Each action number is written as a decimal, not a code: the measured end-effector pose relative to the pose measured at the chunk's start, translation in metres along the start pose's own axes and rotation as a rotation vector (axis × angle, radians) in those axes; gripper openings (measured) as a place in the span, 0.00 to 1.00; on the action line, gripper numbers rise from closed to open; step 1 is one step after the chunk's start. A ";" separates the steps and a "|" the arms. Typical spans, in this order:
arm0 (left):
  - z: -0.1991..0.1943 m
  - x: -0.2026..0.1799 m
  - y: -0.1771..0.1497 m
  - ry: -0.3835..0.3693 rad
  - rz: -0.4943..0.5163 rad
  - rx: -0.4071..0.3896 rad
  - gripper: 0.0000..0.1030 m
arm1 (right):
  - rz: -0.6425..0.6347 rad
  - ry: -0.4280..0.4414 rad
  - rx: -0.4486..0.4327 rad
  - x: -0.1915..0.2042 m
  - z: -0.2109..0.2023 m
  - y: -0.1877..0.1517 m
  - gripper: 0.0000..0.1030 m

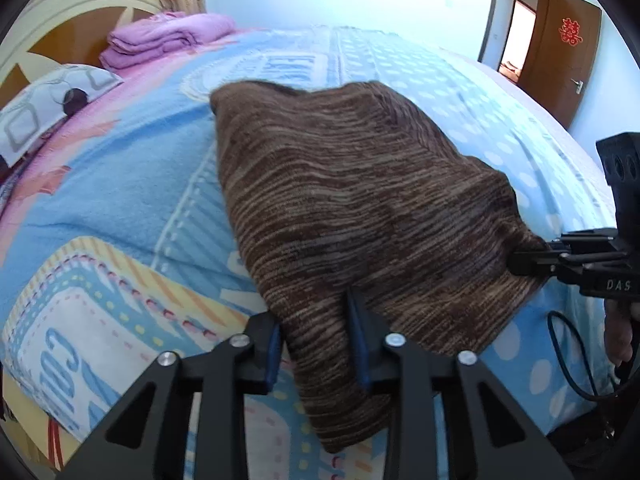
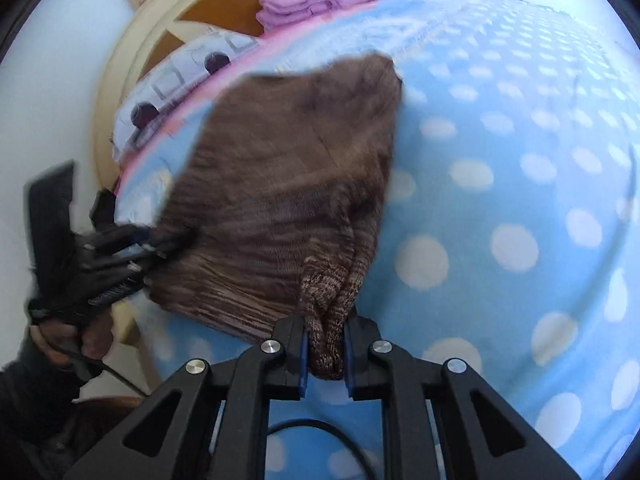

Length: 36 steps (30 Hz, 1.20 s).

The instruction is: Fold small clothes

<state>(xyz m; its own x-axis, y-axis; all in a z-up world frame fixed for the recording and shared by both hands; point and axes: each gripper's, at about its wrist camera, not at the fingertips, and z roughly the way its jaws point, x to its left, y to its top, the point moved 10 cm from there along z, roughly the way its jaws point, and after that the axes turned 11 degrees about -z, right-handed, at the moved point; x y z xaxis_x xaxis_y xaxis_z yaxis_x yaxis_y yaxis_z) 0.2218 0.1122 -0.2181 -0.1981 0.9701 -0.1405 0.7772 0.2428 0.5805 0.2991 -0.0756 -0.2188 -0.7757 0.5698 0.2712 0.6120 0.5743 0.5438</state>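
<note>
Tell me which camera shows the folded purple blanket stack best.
The left wrist view: the purple blanket stack sits sharp and whole by the headboard. The right wrist view shows it blurred at the frame's top.

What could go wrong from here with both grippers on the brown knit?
1. The left gripper has the brown knit garment between its jaws, but the blue pads look apart from the cloth; a lift could slip that corner.
2. The right gripper pinches only a narrow bunched corner, which may pull free or stretch.
3. The knit could drag on the fuzzy blanket and bunch the fold.
</note>
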 end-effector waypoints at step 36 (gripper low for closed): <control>-0.091 0.037 0.059 0.064 -0.142 -0.319 0.89 | -0.151 -0.431 -0.514 0.082 -0.147 0.069 0.68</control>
<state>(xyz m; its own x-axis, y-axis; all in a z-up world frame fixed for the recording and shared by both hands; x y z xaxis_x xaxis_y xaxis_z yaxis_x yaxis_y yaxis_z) 0.2058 0.1623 -0.1163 -0.3357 0.9220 -0.1928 0.5155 0.3511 0.7816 0.2549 -0.0754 -0.0424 -0.6513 0.7494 -0.1192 0.2688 0.3747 0.8873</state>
